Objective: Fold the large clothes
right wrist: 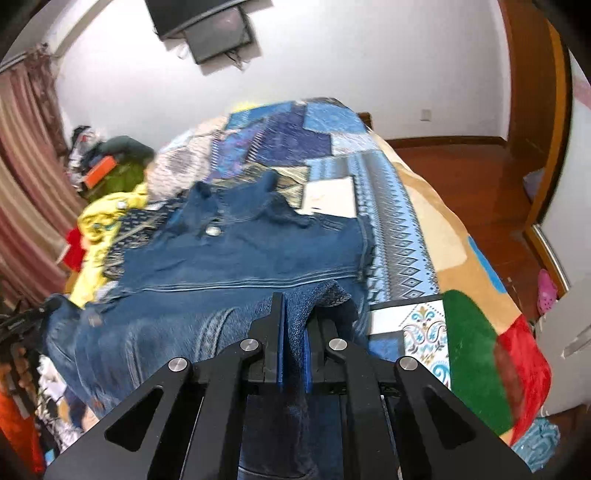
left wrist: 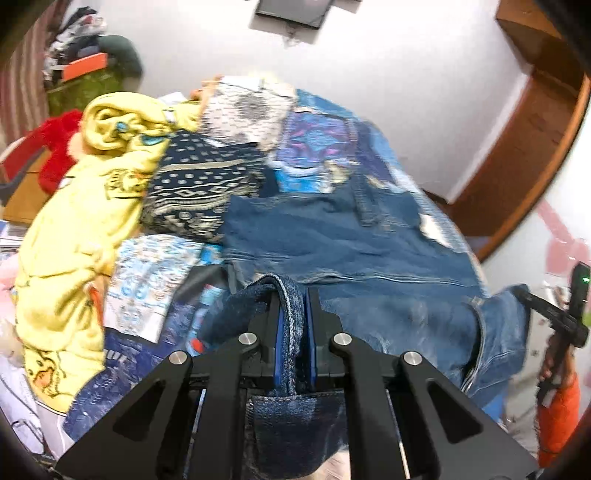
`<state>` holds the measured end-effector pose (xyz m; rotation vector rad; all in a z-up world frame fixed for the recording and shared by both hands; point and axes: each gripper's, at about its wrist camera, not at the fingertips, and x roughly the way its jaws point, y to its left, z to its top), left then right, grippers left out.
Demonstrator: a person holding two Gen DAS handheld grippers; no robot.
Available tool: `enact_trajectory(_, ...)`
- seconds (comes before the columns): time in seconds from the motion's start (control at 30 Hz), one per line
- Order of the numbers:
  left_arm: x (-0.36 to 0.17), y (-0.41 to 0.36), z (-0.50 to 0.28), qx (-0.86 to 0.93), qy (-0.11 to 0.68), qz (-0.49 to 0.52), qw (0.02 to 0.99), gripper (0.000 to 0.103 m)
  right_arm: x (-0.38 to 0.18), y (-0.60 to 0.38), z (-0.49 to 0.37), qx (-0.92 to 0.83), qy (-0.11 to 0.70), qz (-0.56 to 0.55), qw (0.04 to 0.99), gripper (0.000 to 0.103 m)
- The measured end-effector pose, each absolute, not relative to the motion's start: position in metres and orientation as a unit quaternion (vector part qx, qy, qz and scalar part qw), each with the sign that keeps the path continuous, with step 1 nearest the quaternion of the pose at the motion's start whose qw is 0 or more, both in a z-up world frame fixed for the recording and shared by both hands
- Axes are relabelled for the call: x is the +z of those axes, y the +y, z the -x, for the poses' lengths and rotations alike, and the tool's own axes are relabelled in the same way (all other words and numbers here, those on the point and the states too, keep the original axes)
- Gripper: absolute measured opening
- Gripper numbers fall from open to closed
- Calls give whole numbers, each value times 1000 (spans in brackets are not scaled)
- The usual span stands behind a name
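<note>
A blue denim jacket [left wrist: 351, 236] lies spread on the patchwork bedspread [right wrist: 391, 206], its collar and a metal button toward the far end. My left gripper [left wrist: 293, 295] is shut on a fold of the jacket's near hem, which stands up between the blue pads. My right gripper [right wrist: 297, 299] is likewise shut on the hem of the denim jacket [right wrist: 251, 251] at the other near corner. In the left wrist view the right gripper [left wrist: 554, 314] shows at the right edge, holding lifted denim. The near edge of the jacket is raised off the bed.
A yellow garment [left wrist: 85, 229], a dark patterned cloth [left wrist: 199, 188] and a red item [left wrist: 59, 147] are piled left of the jacket. A monitor [right wrist: 218, 33] hangs on the white wall. Wooden floor [right wrist: 491, 184] and a door frame lie to the right.
</note>
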<state>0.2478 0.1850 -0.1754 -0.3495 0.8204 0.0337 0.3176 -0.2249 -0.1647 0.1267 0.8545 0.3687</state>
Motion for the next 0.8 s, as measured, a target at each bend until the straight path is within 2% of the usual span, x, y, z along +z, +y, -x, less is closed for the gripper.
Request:
enact_trajectory(0.2,-222,188,-254,24,446,165,879,9,-196,-218,-329,151,450,-17,880,8)
enact_trajectory(0.33,-233,182,-252,22,461,158,873,11,-197,-223,-327,152,465,-14,872,19)
enact_trajectory(0.4,-230,180,-252,25,464,147,873,15,-194,-225,-326,154,475,-16,866,31)
enact_trajectory(0.43,-228,179,-251,29,466,140,873,19,-192,-225,-324,147,481,-10,864,54)
enact_trajectory(0.47,-224,178,-251,34,468,132,873,28,-189,-226,-321,132,483,2,866,74)
enact_trajectory(0.5,-221,179,-250,36,467,129,874,38,-186,-228,-316,122,475,11,871,76)
enact_trajectory(0.6,-207,180,-239,33,455,123,881,53,-179,-233,-303,137,467,10,873,76)
enact_trajectory(0.7,-197,181,-227,29,449,125,884,62,-177,-242,-291,147,475,-21,867,76)
enact_trajectory(0.8,-198,186,-215,18,454,152,878,65,-179,-246,-281,157,482,-55,860,76)
